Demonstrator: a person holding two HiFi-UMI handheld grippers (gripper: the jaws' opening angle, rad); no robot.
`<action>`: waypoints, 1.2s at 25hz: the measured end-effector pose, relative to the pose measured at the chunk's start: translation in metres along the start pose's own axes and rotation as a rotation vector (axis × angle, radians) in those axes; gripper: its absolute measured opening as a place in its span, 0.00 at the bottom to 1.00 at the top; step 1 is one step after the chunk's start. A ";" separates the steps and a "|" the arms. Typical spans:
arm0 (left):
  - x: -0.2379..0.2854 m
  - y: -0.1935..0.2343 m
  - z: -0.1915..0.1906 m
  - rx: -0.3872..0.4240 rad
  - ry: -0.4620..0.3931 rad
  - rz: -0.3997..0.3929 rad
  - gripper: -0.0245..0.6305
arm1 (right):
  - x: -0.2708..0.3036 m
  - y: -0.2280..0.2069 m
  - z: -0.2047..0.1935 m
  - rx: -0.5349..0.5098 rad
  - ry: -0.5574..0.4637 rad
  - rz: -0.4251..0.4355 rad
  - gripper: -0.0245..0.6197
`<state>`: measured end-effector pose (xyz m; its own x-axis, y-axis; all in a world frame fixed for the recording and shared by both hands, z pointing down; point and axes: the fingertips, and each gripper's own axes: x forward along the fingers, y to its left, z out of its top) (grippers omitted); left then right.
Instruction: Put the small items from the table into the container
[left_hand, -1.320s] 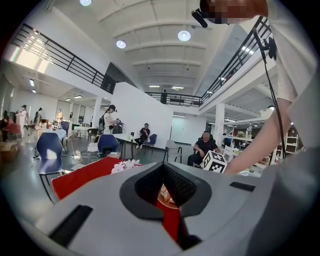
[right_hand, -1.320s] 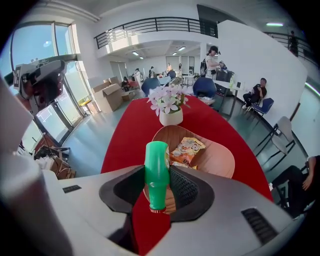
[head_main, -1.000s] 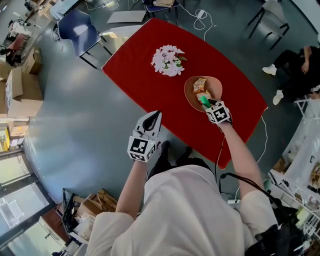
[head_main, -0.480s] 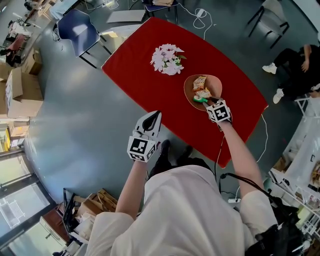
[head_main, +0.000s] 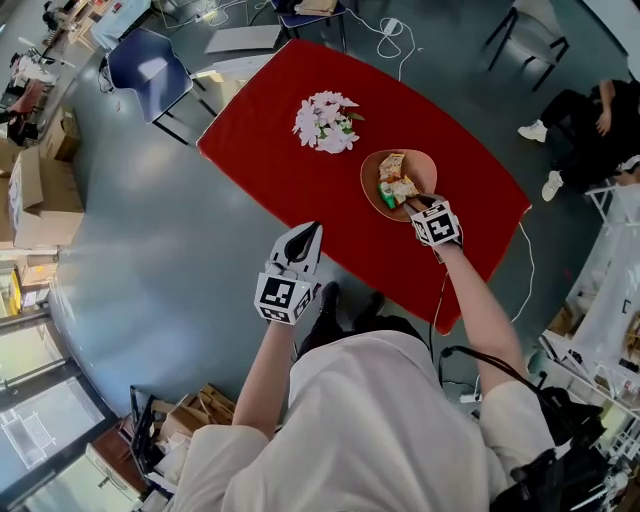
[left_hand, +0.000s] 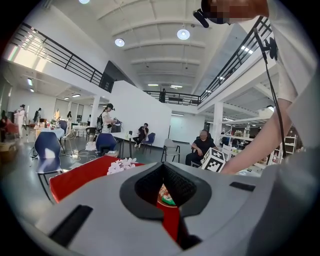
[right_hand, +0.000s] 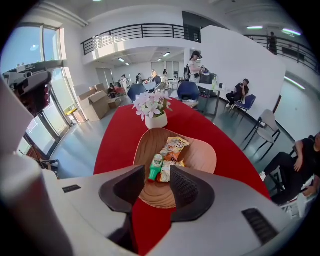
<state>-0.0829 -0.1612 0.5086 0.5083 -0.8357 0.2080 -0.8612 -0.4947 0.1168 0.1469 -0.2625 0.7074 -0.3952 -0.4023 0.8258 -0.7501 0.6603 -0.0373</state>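
Observation:
A wooden bowl (head_main: 426, 170) stands on the red table (head_main: 280, 170). In it lie a green bottle (head_main: 387, 197) and two snack packets (head_main: 397, 166). My right gripper (head_main: 424, 204) hangs over the bowl's near rim, open, with nothing between its fingers. In the right gripper view the green bottle (right_hand: 155, 167) and the packets (right_hand: 175, 147) lie in the bowl (right_hand: 201, 152) just beyond the open right gripper (right_hand: 156, 186). My left gripper (head_main: 311, 231) is shut and empty, held off the table's near edge. In its own view the left gripper (left_hand: 162, 170) points level across the table.
A white pot of flowers (head_main: 325, 122) stands on the table beyond the bowl. A blue chair (head_main: 150, 65) is off the table's far left corner, cardboard boxes (head_main: 40, 185) lie at the left. A seated person (head_main: 590, 120) is at the right.
The green bottle was at the right gripper's tips a second ago; it now lies apart from them in the bowl. The left gripper has kept still.

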 end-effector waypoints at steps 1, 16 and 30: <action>0.001 -0.001 0.000 -0.001 0.000 -0.007 0.05 | -0.003 0.001 0.001 0.006 -0.008 0.002 0.30; -0.011 -0.031 0.014 0.037 -0.039 -0.221 0.05 | -0.094 0.059 0.007 0.045 -0.190 -0.124 0.06; -0.052 -0.069 0.014 0.069 -0.041 -0.360 0.05 | -0.205 0.147 -0.018 0.154 -0.429 -0.313 0.06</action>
<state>-0.0496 -0.0874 0.4762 0.7794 -0.6135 0.1268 -0.6258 -0.7723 0.1095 0.1269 -0.0711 0.5431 -0.2974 -0.8082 0.5083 -0.9226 0.3804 0.0649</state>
